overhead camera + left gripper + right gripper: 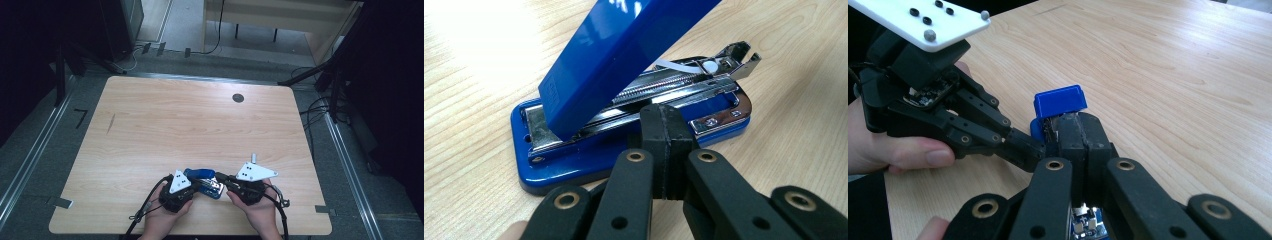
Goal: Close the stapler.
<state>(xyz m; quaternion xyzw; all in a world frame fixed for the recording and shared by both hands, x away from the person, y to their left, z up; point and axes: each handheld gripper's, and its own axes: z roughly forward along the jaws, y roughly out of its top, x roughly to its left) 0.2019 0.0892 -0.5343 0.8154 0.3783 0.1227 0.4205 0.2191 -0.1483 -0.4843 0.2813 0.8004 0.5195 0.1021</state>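
At the table's near edge, both grippers (pixel 192 191) (pixel 222 178) — jaws shut — flank the stapler (pixel 204 181).

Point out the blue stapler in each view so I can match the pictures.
High view: the blue stapler lies near the table's near edge, between the left claw and the right claw.
Left gripper view: it sits centre frame, top cover raised, metal magazine exposed, just beyond the shut jaws.
Right gripper view: its raised blue end stands just above the shut jaws, at centre.
Shared landmark: the raised blue cover.
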